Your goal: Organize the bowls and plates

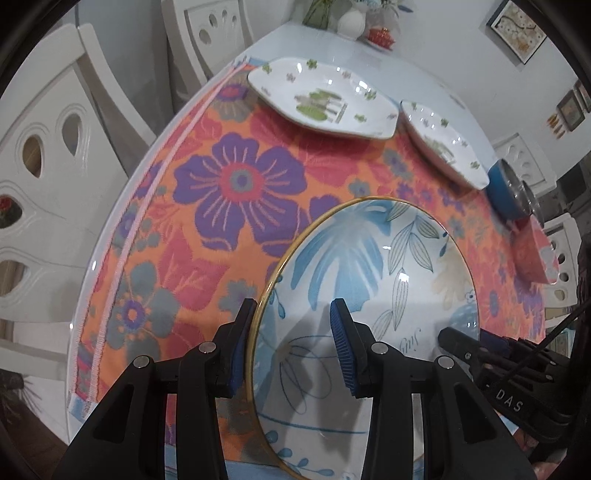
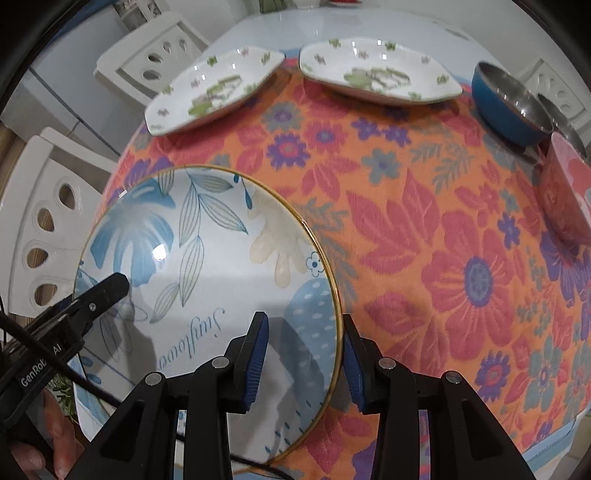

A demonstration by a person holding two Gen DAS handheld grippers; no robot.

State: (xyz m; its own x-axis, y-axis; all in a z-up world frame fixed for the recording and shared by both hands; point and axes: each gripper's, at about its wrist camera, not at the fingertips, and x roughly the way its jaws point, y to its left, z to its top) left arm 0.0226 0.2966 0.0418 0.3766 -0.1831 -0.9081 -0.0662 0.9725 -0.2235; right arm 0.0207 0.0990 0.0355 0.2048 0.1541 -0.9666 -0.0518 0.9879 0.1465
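Note:
A large round plate (image 1: pixel 369 277) with blue leaves and a gold rim lies on the floral cloth near the table's front; it also shows in the right wrist view (image 2: pixel 207 266). My left gripper (image 1: pixel 291 347) is open, its jaws straddling the plate's left rim. My right gripper (image 2: pixel 304 363) is open, its jaws straddling the plate's right rim. Two white dishes with green motifs (image 1: pixel 321 98) (image 1: pixel 443 142) lie at the back (image 2: pixel 214 88) (image 2: pixel 376 75). A blue bowl (image 2: pixel 509 105) and a red floral bowl (image 2: pixel 565 199) stand at the right.
The orange floral cloth (image 2: pixel 424 229) covers the white table (image 1: pixel 314 40). White chairs (image 1: pixel 48 166) stand to the left and behind. A white vase (image 1: pixel 351 20) and a red item stand at the far end. A second steel bowl (image 2: pixel 561 114) sits behind the blue one.

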